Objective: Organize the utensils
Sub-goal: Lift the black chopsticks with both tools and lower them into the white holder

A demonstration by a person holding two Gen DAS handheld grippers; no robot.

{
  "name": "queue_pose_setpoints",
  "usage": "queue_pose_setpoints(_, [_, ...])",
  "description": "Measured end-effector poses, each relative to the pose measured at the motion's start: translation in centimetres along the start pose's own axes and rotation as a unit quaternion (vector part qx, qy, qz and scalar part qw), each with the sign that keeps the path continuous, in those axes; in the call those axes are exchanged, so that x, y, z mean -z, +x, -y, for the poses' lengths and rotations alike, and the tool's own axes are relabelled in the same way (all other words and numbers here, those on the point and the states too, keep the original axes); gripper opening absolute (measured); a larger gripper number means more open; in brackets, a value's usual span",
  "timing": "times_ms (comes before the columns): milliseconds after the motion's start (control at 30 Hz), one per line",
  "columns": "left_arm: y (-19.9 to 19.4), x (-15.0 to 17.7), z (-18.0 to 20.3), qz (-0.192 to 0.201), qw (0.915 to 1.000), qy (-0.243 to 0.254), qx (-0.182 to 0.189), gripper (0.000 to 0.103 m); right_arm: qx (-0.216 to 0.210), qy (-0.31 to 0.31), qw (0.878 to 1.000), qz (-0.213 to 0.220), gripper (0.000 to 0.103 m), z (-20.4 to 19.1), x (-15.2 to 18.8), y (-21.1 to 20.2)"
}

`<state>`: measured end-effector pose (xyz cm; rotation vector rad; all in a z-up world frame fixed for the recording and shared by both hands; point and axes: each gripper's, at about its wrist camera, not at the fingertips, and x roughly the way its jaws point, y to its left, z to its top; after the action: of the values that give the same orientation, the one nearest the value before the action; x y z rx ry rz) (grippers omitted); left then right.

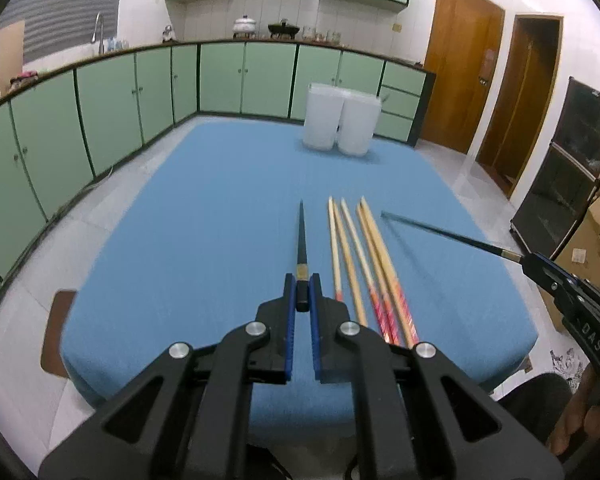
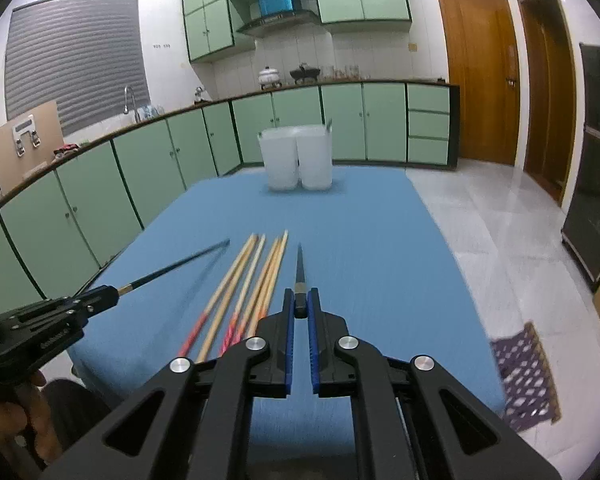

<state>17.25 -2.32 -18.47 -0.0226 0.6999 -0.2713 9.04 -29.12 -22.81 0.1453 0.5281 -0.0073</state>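
**A black chopstick in each of my tongs**

My left gripper (image 1: 302,300) is clamped on the thick end of a black chopstick (image 1: 301,240), whose long axis runs straight ahead, tip toward the two white containers (image 1: 340,124) at the far end of the blue table (image 1: 204,220). My right gripper (image 2: 301,308) pinches a second black chopstick (image 2: 300,266) the same way, tip forward. Both grippers tilt downward over the near table edge, held above the cloth. Between them lie the wooden chopsticks (image 1: 360,264), flat on the blue surface, light tips away from me, red-patterned ends toward me, roughly parallel to the held pair.
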Motion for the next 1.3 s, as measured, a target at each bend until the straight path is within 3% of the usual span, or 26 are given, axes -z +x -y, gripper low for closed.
queue_pose_setpoints(233, [-1.0, -4.7, 0.3, 0.024, 0.9996, 0.012, 0.005, 0.006, -0.004, -0.033, 0.999, 0.001, 0.006, -0.4, -5.3, 1.4])
queue_pose_setpoints(667, [0.1, -11.8, 1.9, 0.044, 0.9977, 0.048, 0.017, 0.006, -0.034, -0.068, 0.996, -0.038, 0.006, -0.7, -15.2, 6.7])
queue_pose_setpoints(1000, [2.4, -16.0, 2.0, 0.038, 0.997, 0.054, 0.042, 0.006, -0.044, -0.091, 0.993, -0.067, 0.006, -1.4, -20.2, 10.4])
queue_pose_setpoints(1300, [4.1, -23.3, 0.8, 0.048, 0.996, 0.046, 0.06, 0.006, -0.047, -0.091, 0.992, -0.071, 0.006, -1.7, -24.6, 10.9])
